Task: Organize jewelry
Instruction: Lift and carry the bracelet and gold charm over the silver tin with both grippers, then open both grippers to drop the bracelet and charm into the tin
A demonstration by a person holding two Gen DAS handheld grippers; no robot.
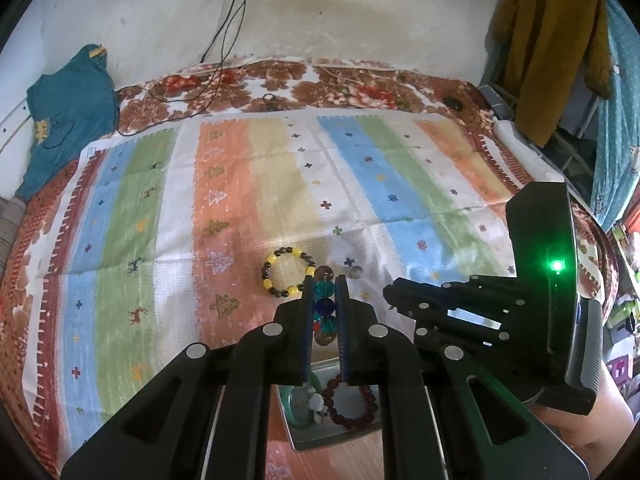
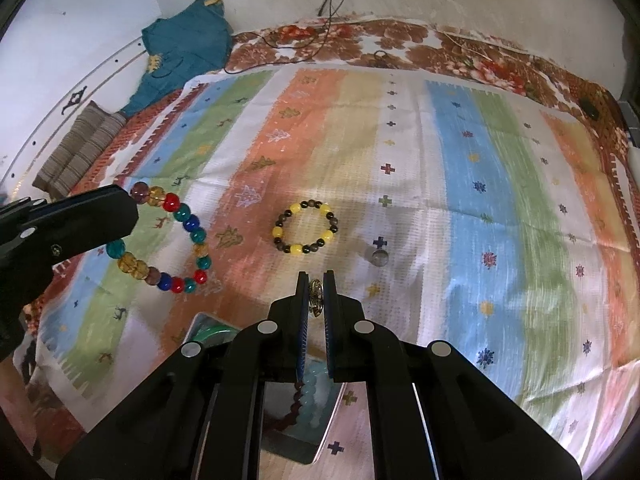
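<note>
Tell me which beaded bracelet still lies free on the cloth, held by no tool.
The yellow and dark bead bracelet lies flat on the striped cloth, untouched. The multicoloured glass bead bracelet is gripped by the left tool; others rest in the tray.

Counted two bracelets out around the tray [image 2: 316,446]: multicolored glass one [image 2: 180,236] and yellow-and-dark one [image 2: 306,227]. Two rings: gold [image 2: 316,298], silver [image 2: 379,257]. Roughly three more bracelets inside the tray.
</note>
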